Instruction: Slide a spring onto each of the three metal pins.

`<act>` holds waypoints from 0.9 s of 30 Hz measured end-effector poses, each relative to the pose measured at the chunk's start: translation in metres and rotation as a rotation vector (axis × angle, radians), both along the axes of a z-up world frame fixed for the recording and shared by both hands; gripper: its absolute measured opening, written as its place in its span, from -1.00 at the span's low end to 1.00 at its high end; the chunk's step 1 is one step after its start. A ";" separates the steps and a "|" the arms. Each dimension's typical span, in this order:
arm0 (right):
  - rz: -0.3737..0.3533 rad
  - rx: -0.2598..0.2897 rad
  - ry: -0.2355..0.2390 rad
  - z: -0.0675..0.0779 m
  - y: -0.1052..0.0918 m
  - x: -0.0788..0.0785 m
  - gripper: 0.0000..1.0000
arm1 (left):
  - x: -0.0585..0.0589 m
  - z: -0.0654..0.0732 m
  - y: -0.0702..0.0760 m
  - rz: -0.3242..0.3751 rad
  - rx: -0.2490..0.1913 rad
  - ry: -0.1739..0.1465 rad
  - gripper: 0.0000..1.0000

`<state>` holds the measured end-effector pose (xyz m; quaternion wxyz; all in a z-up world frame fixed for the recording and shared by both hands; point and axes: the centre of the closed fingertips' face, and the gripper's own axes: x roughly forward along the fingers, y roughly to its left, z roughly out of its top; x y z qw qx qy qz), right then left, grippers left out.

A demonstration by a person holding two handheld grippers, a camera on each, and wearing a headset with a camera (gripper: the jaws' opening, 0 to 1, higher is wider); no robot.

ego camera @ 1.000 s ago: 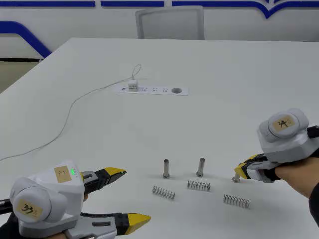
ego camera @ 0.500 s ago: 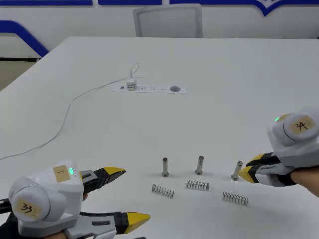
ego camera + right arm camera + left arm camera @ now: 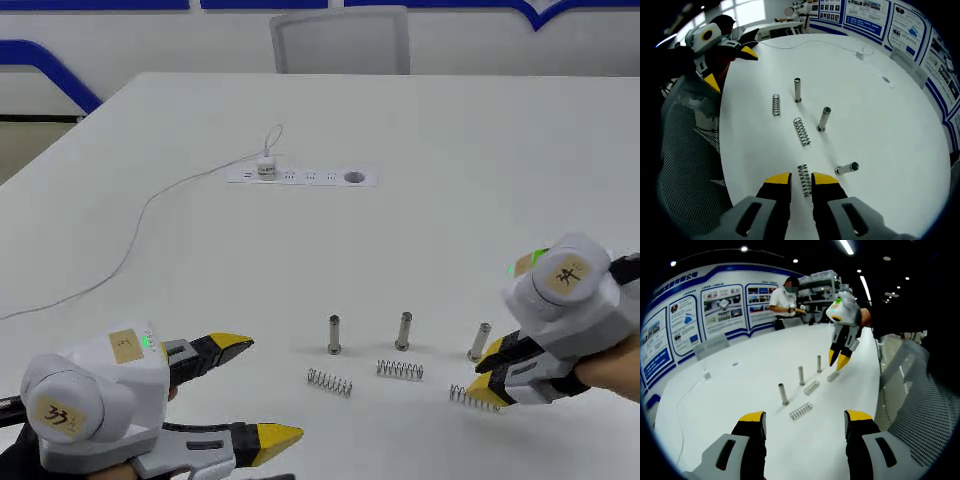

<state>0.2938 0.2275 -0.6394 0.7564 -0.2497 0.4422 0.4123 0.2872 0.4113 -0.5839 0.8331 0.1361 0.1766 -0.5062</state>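
Head view: right gripper [image 3: 484, 368] at 4 o'clock, jaws narrowly apart straddling right spring [image 3: 804, 181], no clear pinch. Left gripper [image 3: 270, 390] at 7 o'clock, spread wide. Left pin [image 3: 334, 335] and middle pin [image 3: 404, 331] upright, right pin [image 3: 480, 342] tilted.

White table [image 3: 450, 150], smooth with a soft matt sheen. Just beyond the fingertips of the right gripper [image 3: 484, 370], 3 pins [image 3: 404, 331] of smooth, dull silver metal that catch a faint shine. Beside them, 3 springs [image 3: 400, 370] of thin, bright wire; one lies between the right fingers [image 3: 825, 178]. Both the right gripper and the left gripper [image 3: 258, 390] have glossy white plastic shells and matt black fingers capped in smooth yellow. Far beyond the fingers, a white plastic socket strip [image 3: 305, 179] and a thin, smooth white cable [image 3: 140, 220].
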 end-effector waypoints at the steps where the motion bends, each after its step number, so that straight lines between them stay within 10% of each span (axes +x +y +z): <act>1: 0.015 -0.005 0.001 -0.001 0.001 0.001 -0.67 | 0.000 0.000 0.000 0.000 0.000 0.000 0.30; 27: 0.198 -0.148 0.098 -0.036 0.009 0.003 -0.71 | 0.002 -0.001 0.003 0.018 -0.004 0.007 0.29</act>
